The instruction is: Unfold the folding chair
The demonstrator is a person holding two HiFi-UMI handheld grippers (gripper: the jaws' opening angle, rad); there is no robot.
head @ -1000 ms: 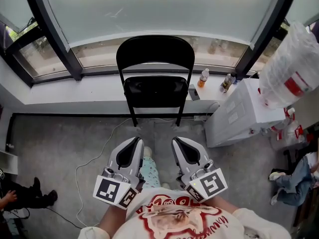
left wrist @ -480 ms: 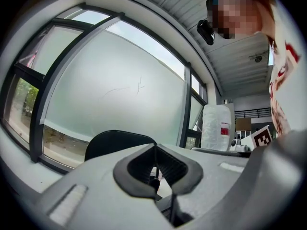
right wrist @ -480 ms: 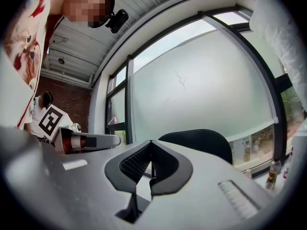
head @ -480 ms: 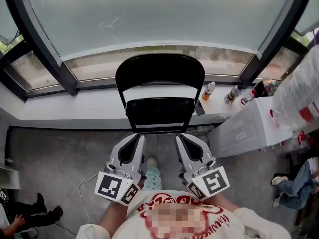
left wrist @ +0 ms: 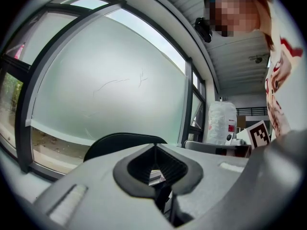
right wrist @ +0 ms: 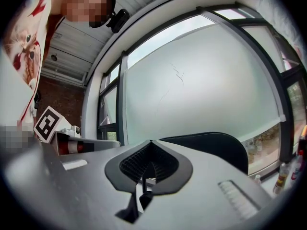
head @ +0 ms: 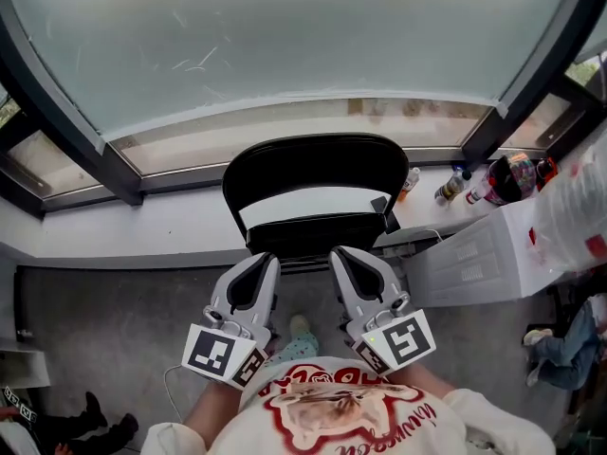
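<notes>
Two hand-held grippers were held side by side in front of the person's chest, both pointing level at the black folding chair (head: 313, 164). The chair stood against the wall below the window sill (head: 161, 224), its back just under the frosted window (head: 285, 36). Its seat (head: 318, 227) looked flat against the frame, not yet swung down.

The left hand-held gripper (head: 266, 260) had its tip just short of the seat's lower edge, and the head view did not settle whether it touched. In its own view the left hand-held gripper (left wrist: 154, 147) was clenched tip to tip on nothing, with the chair back (left wrist: 120, 142) rising behind it. The right hand-held gripper (head: 339, 253) sat likewise near the seat. Its own view showed the right hand-held gripper (right wrist: 149, 144) clenched and empty, the chair back (right wrist: 216, 150) beyond.

Each gripper bore a cube with black-and-white square markers (head: 212, 354), patterns rather than words. The person's white shirt (head: 332, 415) carried a red print with lettering too distorted to read. Several bottles (head: 448, 186) stood on the sill right of the chair. One bottle (head: 512, 176) wore a red label whose writing was too small to make out.
</notes>
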